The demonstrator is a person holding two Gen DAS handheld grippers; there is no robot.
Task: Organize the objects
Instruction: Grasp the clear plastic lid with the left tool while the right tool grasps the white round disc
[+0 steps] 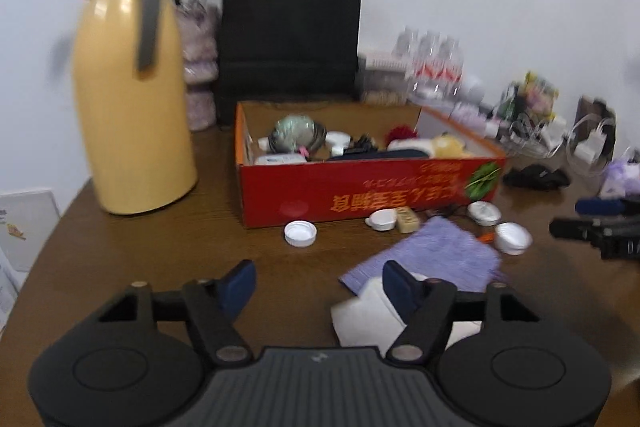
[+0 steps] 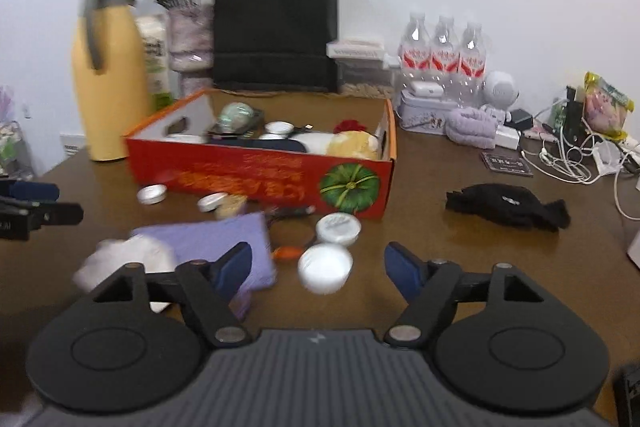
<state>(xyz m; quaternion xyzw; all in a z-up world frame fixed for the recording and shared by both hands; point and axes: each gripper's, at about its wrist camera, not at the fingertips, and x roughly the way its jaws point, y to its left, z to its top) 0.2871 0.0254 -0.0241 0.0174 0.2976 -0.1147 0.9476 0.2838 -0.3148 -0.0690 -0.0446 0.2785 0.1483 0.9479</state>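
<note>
1. Both hand-held grippers hang over the brown table [image 2: 460, 223] with jaws apart and nothing between the pads: the left gripper [image 1: 318, 281] above bare wood beside a white tissue [image 1: 368, 311], the right gripper [image 2: 318, 267] just behind a white round lid [image 2: 325, 267].
2. Only the left wrist view shows a loose white cap [image 1: 300, 233] in front of the red cardboard box [image 1: 360, 195], and the right gripper's dark fingers at its right edge.
3. Only the right wrist view shows the pumpkin picture on the box front, a grey tin [image 2: 424, 109] under three water bottles [image 2: 442, 47], a rolled lilac towel [image 2: 472, 127] and a tangle of white cables [image 2: 568, 159].
4. Seen in both: a yellow flask [image 1: 132, 99], a black paper bag [image 1: 290, 27], a lilac cloth [image 1: 432, 255] and a black fabric piece [image 2: 508, 207] lying well apart from the box.
5. Inside the open box lie a greenish round object [image 2: 237, 113], a small white tub [image 2: 279, 127], something red and fluffy [image 2: 349, 125] and a yellowish soft item [image 2: 352, 143]; blur makes their exact kinds uncertain.
6. Small loose tins and lids sit on the table just in front of the box.
</note>
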